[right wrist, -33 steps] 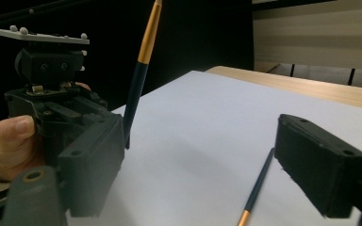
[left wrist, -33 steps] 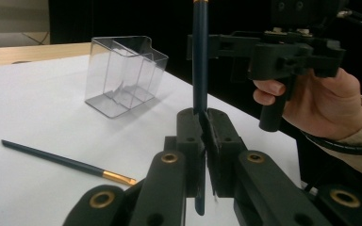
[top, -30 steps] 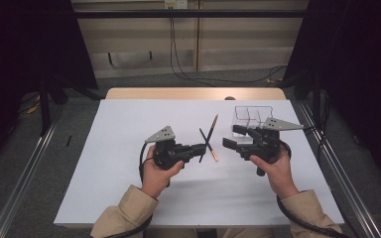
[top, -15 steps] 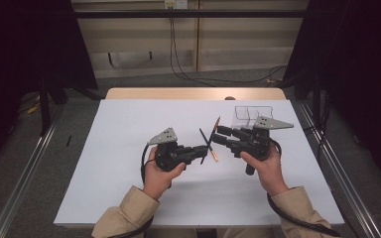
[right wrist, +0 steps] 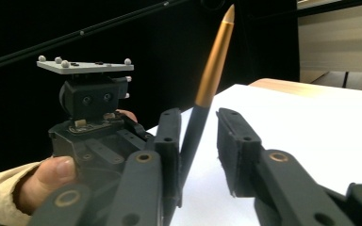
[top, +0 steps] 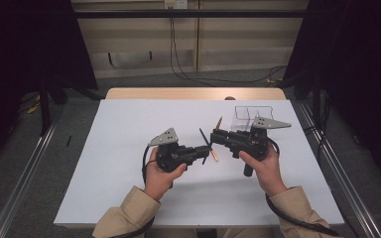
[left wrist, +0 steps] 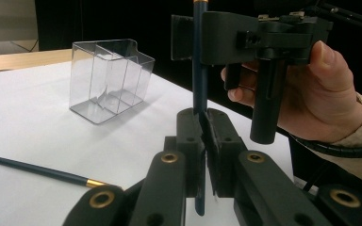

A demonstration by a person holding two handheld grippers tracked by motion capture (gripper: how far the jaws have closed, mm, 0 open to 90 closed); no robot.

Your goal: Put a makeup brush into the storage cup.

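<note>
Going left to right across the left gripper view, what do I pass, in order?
Lying dark pen -> clear compartment box -> upright dark pen, clamped in the left claw -> right hand

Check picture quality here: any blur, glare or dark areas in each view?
High view: white table evenly lit, surroundings dark. Left gripper view: clear organizer and dark pen sharp, near jaws slightly soft. Right gripper view: black background, gold-tipped pen crisp, person's thumb blurred.
</note>
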